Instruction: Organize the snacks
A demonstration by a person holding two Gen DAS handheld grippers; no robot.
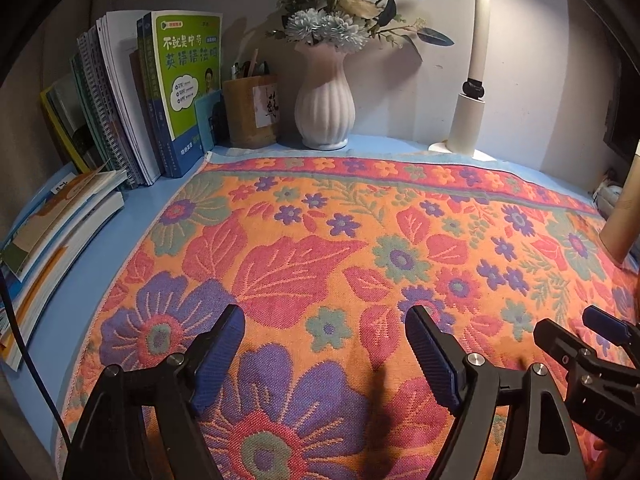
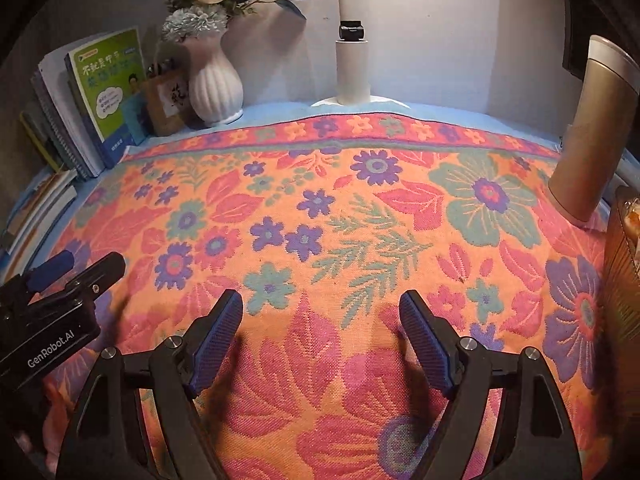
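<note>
My left gripper (image 1: 325, 314) is open and empty, low over the flowered cloth (image 1: 340, 248). My right gripper (image 2: 321, 300) is open and empty too, over the same cloth (image 2: 320, 208). Each gripper shows at the edge of the other's view: the right one at the lower right of the left wrist view (image 1: 576, 328), the left one at the lower left of the right wrist view (image 2: 76, 266). A brown woven container (image 2: 624, 264) stands at the far right edge with something orange showing at its top. I cannot make out any snack clearly.
At the back stand upright books (image 1: 180, 92), a pen holder (image 1: 252, 112), a white vase of flowers (image 1: 325, 108) and a white lamp (image 1: 468, 120). Flat books (image 1: 52, 224) lie at the left. A tall tan flask (image 2: 588, 128) stands at the right.
</note>
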